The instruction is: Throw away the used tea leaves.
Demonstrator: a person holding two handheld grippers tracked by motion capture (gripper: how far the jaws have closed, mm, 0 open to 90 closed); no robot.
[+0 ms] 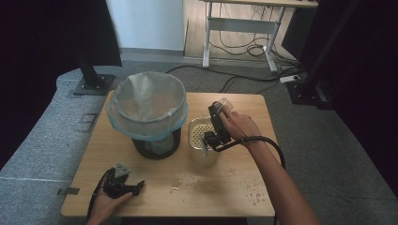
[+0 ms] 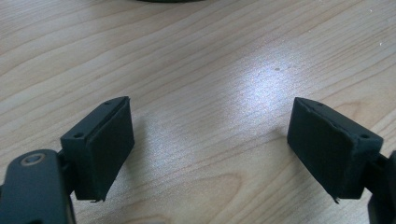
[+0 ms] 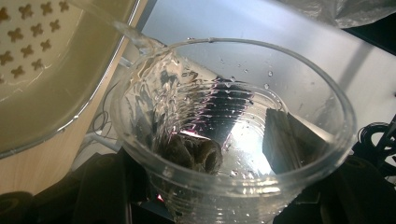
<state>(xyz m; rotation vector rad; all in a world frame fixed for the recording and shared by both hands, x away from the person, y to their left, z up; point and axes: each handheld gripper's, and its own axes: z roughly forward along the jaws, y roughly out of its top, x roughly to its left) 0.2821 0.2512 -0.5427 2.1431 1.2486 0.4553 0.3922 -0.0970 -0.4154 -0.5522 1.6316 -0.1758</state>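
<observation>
My right gripper [image 1: 219, 110] is shut on a clear plastic cup [image 1: 222, 103], tipped over a cream strainer bowl [image 1: 199, 132] at the table's centre. In the right gripper view the cup [image 3: 233, 140] lies on its side between the jaws of the right gripper [image 3: 224, 196]. A thin stream of liquid [image 3: 135, 37] runs off its rim toward the strainer [image 3: 56, 70] with cross-shaped holes. A dark wet lump [image 3: 196, 151] sits inside the cup. My left gripper [image 1: 136, 186] rests on the table at front left. Its jaws [image 2: 210, 144] are open over bare wood.
A black bin lined with a clear bag [image 1: 149, 112] stands just left of the strainer. Spilled drops [image 1: 253, 190] dot the wooden table [image 1: 234, 168] at front right. A desk frame and cables [image 1: 244, 44] lie on the floor behind.
</observation>
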